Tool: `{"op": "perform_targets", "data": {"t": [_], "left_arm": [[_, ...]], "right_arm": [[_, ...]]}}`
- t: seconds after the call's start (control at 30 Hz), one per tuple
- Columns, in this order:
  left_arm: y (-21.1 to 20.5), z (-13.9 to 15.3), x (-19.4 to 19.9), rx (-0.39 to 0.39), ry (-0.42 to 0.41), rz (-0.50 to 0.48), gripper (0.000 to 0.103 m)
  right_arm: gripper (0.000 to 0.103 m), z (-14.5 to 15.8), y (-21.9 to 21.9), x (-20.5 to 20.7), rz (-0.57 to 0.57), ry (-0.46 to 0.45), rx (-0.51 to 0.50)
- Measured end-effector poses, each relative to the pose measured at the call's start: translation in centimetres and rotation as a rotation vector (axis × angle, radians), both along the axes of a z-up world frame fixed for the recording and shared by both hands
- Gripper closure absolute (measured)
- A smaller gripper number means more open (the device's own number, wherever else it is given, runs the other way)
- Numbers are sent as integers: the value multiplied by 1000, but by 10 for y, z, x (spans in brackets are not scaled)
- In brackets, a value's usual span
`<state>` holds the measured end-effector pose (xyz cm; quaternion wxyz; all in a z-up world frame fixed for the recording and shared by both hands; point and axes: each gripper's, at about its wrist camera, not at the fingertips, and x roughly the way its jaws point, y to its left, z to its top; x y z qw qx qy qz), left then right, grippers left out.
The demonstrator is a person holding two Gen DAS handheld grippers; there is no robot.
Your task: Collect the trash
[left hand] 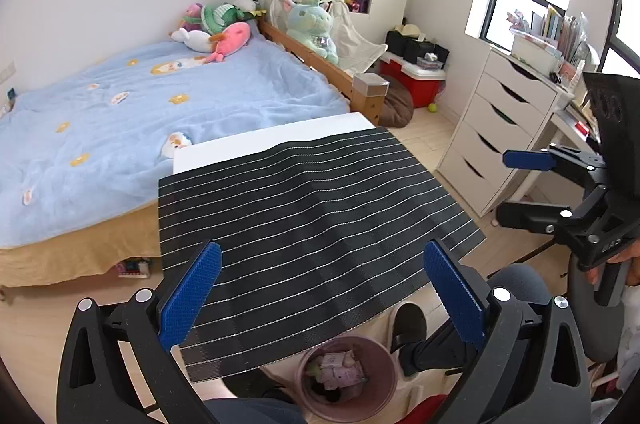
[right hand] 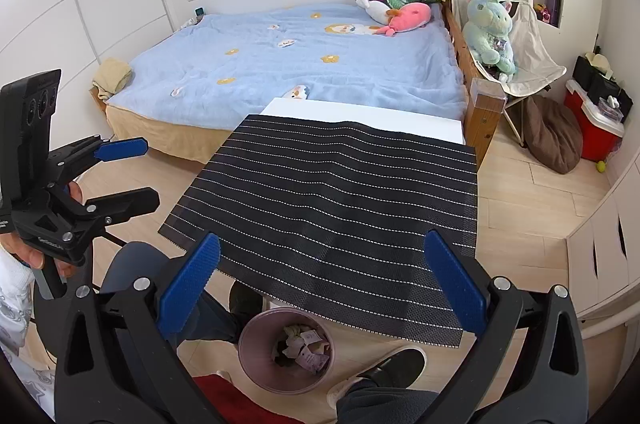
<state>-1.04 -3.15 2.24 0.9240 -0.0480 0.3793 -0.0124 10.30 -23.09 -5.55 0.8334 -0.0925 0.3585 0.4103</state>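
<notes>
Both grippers are hovering above the near edge of a small white table (left hand: 256, 147) that is wearing a black striped mat (left hand: 312, 224). The left gripper (left hand: 320, 300) is standing with its blue fingers (left hand: 192, 300) spread wide and holding nothing; the right gripper (right hand: 322, 294) is likewise spread wide and carrying nothing. In the left wrist view the right gripper is showing at the far right edge, a hand (left hand: 628, 260) gripping its handle; in the right wrist view the left gripper is showing at the left edge.

The mat is lying bare, its near edge hanging over the table. Below that edge, on the wooden floor, a pink bin (right hand: 248, 348) is standing upright, just beside a person's dark shoe (right hand: 384, 372). Inside the bin, crumpled trash (right hand: 304, 348) is lying in a heap: pale wrappers and paper.

Beyond the table, a bed (left hand: 120, 111) with a blue blanket is filling the far left, with plush toys (left hand: 224, 27) sitting at its far end. A white drawer unit (left hand: 492, 127) is standing at the right, under a window.
</notes>
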Motion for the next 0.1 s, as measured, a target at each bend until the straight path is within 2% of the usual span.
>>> {"op": "perform_targets", "data": {"t": [0.1], "left_arm": [[0,1,-2,2,-1,3,6]], "right_arm": [[3,1,-2,-3,-3,-3,1]]}}
